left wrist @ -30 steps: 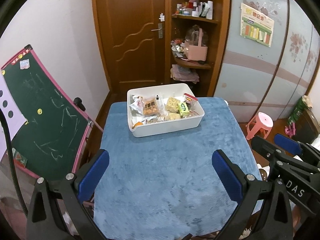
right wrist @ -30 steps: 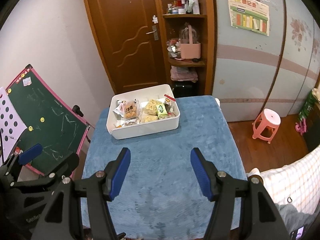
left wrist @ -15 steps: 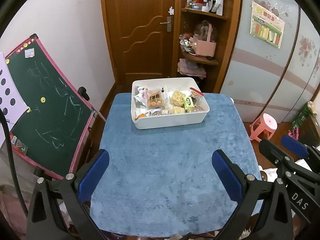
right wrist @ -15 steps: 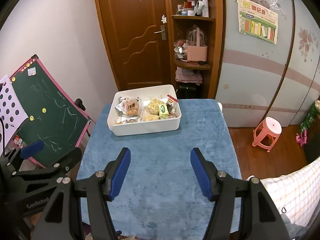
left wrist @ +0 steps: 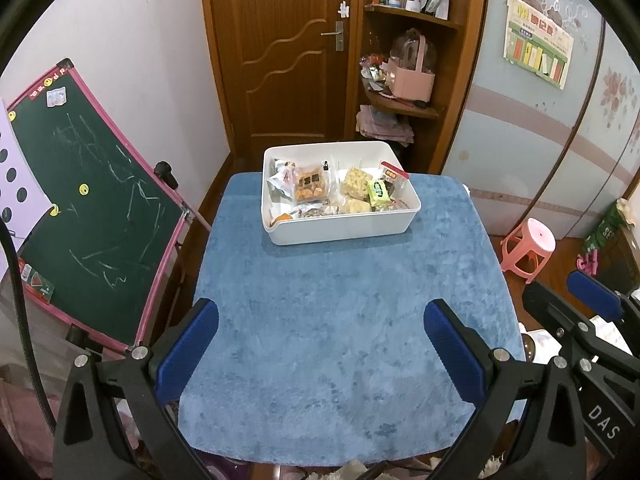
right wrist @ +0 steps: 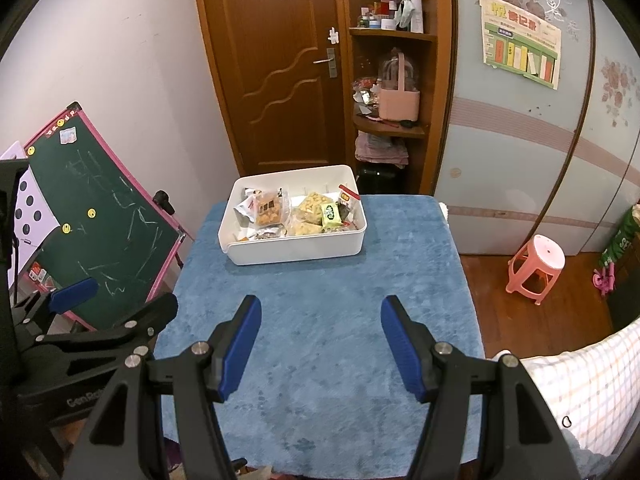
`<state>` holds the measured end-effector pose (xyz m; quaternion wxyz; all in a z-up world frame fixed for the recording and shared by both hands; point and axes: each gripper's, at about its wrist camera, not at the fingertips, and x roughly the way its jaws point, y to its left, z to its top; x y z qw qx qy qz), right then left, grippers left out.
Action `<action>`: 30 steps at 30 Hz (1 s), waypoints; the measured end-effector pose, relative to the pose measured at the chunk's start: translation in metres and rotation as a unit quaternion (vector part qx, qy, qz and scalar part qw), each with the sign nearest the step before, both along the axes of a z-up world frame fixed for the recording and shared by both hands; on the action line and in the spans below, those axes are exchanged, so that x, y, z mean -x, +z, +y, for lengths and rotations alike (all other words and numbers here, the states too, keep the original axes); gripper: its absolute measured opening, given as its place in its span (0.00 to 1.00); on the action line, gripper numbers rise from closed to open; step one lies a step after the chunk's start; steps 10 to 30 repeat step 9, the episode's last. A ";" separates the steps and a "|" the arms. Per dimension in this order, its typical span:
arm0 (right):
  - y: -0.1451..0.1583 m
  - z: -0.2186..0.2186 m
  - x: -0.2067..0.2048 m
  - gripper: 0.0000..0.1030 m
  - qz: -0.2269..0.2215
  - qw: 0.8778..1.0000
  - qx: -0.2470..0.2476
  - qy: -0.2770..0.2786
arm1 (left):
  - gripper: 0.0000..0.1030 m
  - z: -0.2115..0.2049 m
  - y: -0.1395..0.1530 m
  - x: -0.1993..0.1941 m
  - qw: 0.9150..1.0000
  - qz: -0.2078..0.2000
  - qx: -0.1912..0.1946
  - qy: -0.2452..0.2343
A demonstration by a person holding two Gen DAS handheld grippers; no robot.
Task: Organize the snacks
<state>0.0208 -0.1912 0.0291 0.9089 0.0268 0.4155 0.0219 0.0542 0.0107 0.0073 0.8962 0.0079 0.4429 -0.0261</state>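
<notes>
The right wrist view takes in a checked cloth (right wrist: pixel 592 392) at its lower right edge, which the left wrist view does not show; the left wrist view instead has a dark cable (left wrist: pixel 18 304) curving down its left edge. Each view catches the other gripper at a lower corner.

The white bin (left wrist: pixel 344 226) of packaged snacks (left wrist: pixel 338 196) sits at the far end of the blue plush-covered table (left wrist: pixel 344 320), in the upper middle of both frames, before the wooden door (left wrist: pixel 280 52).

The left gripper (left wrist: pixel 320 350) hangs over the table's near part, tilted downward toward the bin, its blue pads (left wrist: pixel 186 350) wide apart with nothing between them. The right gripper (right wrist: pixel 320 348) is posed likewise, jaws parted and empty over bare plush, well short of the bin.
</notes>
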 end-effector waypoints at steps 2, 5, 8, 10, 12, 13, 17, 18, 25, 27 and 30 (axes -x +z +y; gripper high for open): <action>-0.002 0.000 0.001 0.61 0.003 1.000 -0.003 -0.001 | 0.99 -0.001 -0.001 0.001 1.000 0.001 -0.002 -0.001; -0.004 0.000 0.003 0.61 0.007 1.000 -0.007 -0.003 | 0.99 -0.002 -0.001 0.003 1.000 0.003 -0.005 -0.003; -0.004 -0.002 0.004 0.61 0.008 1.000 -0.009 -0.004 | 0.99 -0.002 -0.001 0.003 1.000 0.004 -0.005 -0.004; -0.005 -0.001 0.005 0.61 0.008 1.000 -0.009 -0.005 | 0.99 -0.003 -0.001 0.004 1.000 0.004 -0.005 -0.003; -0.005 -0.001 0.005 0.61 0.008 1.000 -0.009 -0.005 | 0.99 -0.003 -0.001 0.004 1.000 0.004 -0.005 -0.003; -0.005 -0.001 0.005 0.61 0.008 1.000 -0.009 -0.005 | 0.99 -0.003 -0.001 0.004 1.000 0.004 -0.005 -0.003; -0.005 -0.001 0.005 0.61 0.008 1.000 -0.009 -0.005 | 0.99 -0.003 -0.001 0.004 1.000 0.004 -0.005 -0.003; -0.005 -0.001 0.005 0.61 0.008 1.000 -0.009 -0.005 | 0.99 -0.003 -0.001 0.004 1.000 0.004 -0.005 -0.003; -0.005 -0.001 0.005 0.61 0.008 1.000 -0.009 -0.005 | 0.99 -0.003 -0.001 0.004 1.000 0.004 -0.005 -0.003; -0.005 -0.001 0.005 0.61 0.008 1.000 -0.009 -0.005 | 0.99 -0.003 -0.001 0.004 1.000 0.004 -0.005 -0.003; -0.005 -0.001 0.005 0.61 0.008 1.000 -0.009 -0.005 | 0.99 -0.003 -0.001 0.004 1.000 0.004 -0.005 -0.003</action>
